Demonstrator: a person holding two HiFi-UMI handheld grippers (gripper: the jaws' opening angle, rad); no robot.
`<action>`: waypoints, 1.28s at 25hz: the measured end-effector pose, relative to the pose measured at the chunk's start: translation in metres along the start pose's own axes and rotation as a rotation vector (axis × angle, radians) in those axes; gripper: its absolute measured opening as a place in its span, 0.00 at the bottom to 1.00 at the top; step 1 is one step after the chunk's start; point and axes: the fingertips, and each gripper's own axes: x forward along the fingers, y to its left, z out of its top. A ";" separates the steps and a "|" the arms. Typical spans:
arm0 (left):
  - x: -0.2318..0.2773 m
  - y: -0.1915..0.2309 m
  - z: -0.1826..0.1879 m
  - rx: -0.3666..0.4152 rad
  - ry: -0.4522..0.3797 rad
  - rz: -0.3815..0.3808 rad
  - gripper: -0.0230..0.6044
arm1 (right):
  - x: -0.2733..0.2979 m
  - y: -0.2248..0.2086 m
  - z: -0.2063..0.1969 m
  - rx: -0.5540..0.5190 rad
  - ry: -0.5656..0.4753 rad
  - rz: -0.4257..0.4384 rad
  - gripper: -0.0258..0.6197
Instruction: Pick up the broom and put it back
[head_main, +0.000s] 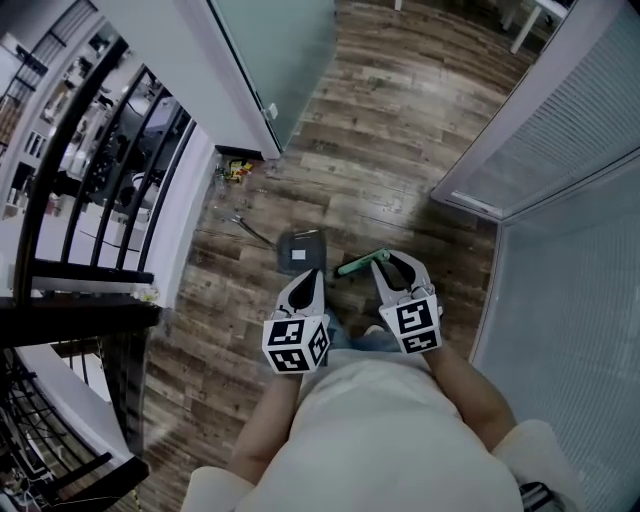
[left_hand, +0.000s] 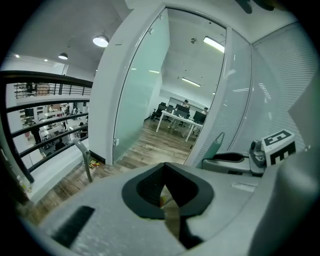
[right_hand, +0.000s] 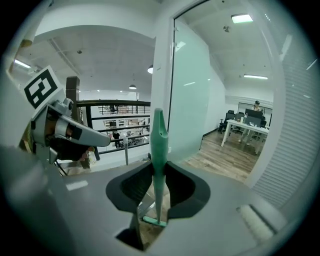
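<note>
The broom (right_hand: 159, 145) stood upright between the jaws of the right gripper (right_hand: 159, 169), which clamped its green handle. Its lower end showed below the jaws, over the wooden floor (head_main: 400, 150). The left gripper (left_hand: 164, 169), just beside, was closed on nothing. A dustpan (head_main: 301, 250) lay on the floor ahead.

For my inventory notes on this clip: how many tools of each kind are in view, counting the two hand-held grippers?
Grippers: 2, the left gripper and the right gripper
Broom: 1, green, held in the right gripper
Dustpan: 1, grey, on the floor
Total: 4
</note>
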 end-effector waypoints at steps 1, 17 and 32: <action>0.000 -0.005 0.000 0.002 -0.002 -0.003 0.04 | -0.006 -0.003 0.002 0.002 -0.006 -0.003 0.18; -0.007 -0.079 -0.014 0.040 -0.019 -0.073 0.04 | -0.087 -0.036 -0.006 0.023 -0.054 -0.062 0.18; -0.012 -0.115 -0.025 0.078 -0.042 -0.125 0.04 | -0.123 -0.045 -0.023 0.033 -0.078 -0.098 0.18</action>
